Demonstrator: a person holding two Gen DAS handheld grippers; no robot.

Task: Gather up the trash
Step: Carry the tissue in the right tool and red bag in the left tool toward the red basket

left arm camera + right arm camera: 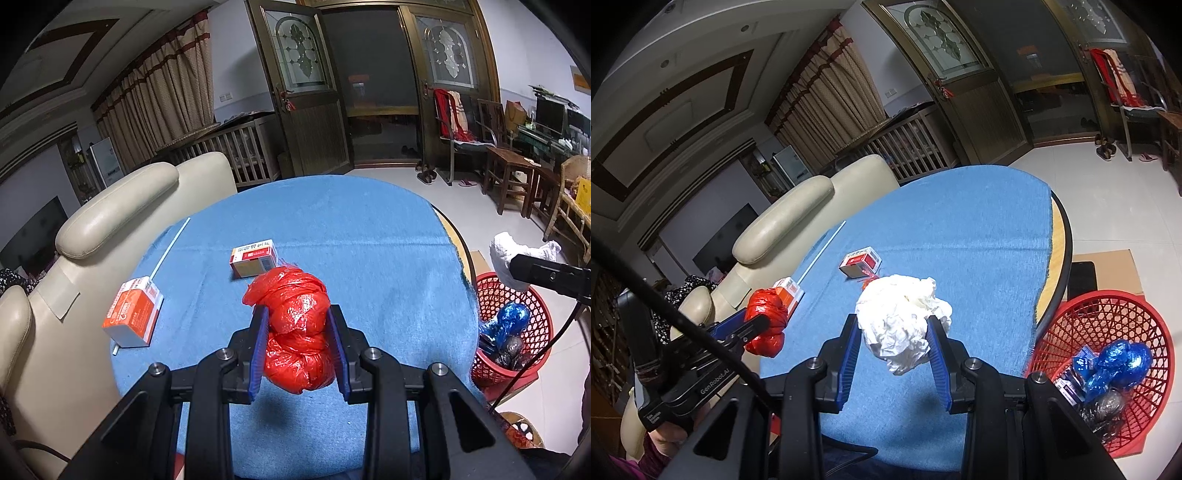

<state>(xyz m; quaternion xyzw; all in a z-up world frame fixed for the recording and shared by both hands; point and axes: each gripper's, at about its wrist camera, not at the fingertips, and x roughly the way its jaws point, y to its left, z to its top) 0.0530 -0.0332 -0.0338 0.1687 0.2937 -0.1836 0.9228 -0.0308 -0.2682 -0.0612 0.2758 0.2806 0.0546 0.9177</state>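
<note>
My left gripper (297, 314) is shut on a knotted red plastic bag (299, 332), held above the blue-clothed table (369, 236). The right wrist view shows the same red plastic bag (764, 321) in the left gripper (764, 319) at the left. My right gripper (892, 321) is shut on a crumpled white paper wad (901, 321) over the table's near edge; the white paper wad (509, 254) also shows at the right of the left wrist view. Two orange-and-white cartons (133, 317) (255, 256) lie on the cloth. A red mesh basket (1108, 321) stands on the floor to the right.
The basket (495, 291) holds a blue foil bag (1119, 363) and dark wrappers. A thin white straw (170, 245) lies near the left carton. A cream leather sofa (122, 206) borders the table's left side. Chairs and a wooden stool (509, 162) stand at the far right.
</note>
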